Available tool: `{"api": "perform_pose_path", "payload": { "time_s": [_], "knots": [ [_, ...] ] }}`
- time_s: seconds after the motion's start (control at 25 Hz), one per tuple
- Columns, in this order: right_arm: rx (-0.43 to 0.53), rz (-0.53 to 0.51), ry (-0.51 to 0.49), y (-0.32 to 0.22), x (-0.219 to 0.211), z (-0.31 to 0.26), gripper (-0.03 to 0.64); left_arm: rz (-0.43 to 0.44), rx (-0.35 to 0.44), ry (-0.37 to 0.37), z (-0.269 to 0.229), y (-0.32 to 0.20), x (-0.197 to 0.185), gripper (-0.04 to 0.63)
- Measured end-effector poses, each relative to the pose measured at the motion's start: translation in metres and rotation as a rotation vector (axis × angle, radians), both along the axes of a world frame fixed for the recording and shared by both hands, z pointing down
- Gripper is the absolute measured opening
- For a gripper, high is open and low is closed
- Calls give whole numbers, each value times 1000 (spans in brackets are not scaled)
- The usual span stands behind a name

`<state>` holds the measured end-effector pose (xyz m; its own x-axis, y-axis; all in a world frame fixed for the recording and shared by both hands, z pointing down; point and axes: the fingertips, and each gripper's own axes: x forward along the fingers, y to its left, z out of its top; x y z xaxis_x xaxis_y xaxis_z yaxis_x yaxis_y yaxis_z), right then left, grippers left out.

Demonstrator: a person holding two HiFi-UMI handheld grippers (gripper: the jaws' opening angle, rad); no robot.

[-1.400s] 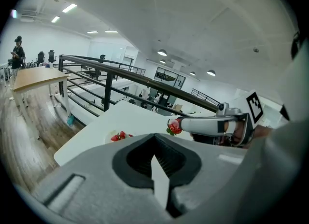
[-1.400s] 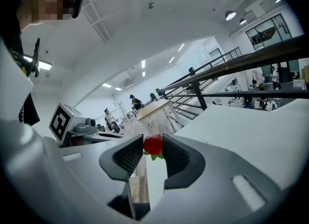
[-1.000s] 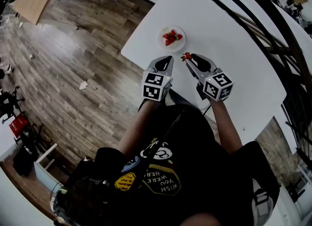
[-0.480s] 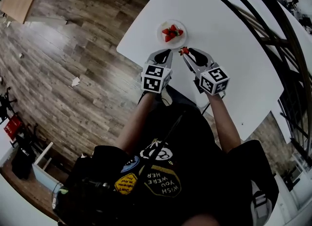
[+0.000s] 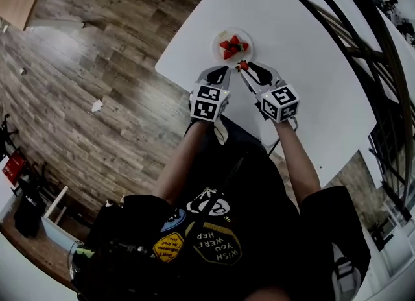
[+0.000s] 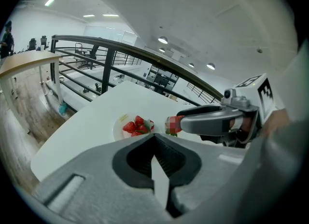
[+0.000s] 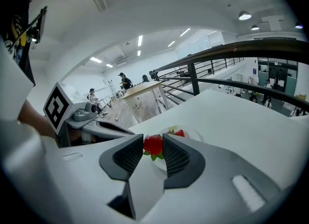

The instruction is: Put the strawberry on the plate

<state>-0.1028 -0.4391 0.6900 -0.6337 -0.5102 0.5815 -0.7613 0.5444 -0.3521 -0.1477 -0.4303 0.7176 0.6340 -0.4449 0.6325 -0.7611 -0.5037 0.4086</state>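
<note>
A small white plate (image 5: 222, 37) with several strawberries (image 5: 233, 46) stands on the white table. My right gripper (image 5: 244, 67) is shut on one red strawberry (image 7: 153, 145) with green leaves, held just short of the plate's near rim (image 7: 195, 133). The left gripper view shows that same berry (image 6: 172, 125) at the tip of the right gripper (image 6: 179, 123), beside the plate (image 6: 119, 130). My left gripper (image 5: 218, 72) hovers left of the right one, near the plate's front edge. Its jaws meet with nothing between them (image 6: 154, 136).
The table (image 5: 305, 66) has its edge (image 5: 175, 50) close to the plate's left, with wooden floor (image 5: 97, 66) below. A dark railing (image 5: 363, 40) runs along the table's far right side. People stand far off (image 7: 123, 79) in the right gripper view.
Both grippers have moved forward and down toward the plate. The held strawberry now sits closer to the plate's near rim. Neither gripper's jaws changed.
</note>
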Motion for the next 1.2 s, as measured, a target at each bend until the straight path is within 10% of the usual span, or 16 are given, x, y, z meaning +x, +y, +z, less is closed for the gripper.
{"api": "perform_pose_path", "payload": {
  "time_s": [1.2],
  "knots": [
    [-148, -38, 140, -32, -2, 100, 126, 38, -67, -38, 63, -33, -10, 3]
  ]
}}
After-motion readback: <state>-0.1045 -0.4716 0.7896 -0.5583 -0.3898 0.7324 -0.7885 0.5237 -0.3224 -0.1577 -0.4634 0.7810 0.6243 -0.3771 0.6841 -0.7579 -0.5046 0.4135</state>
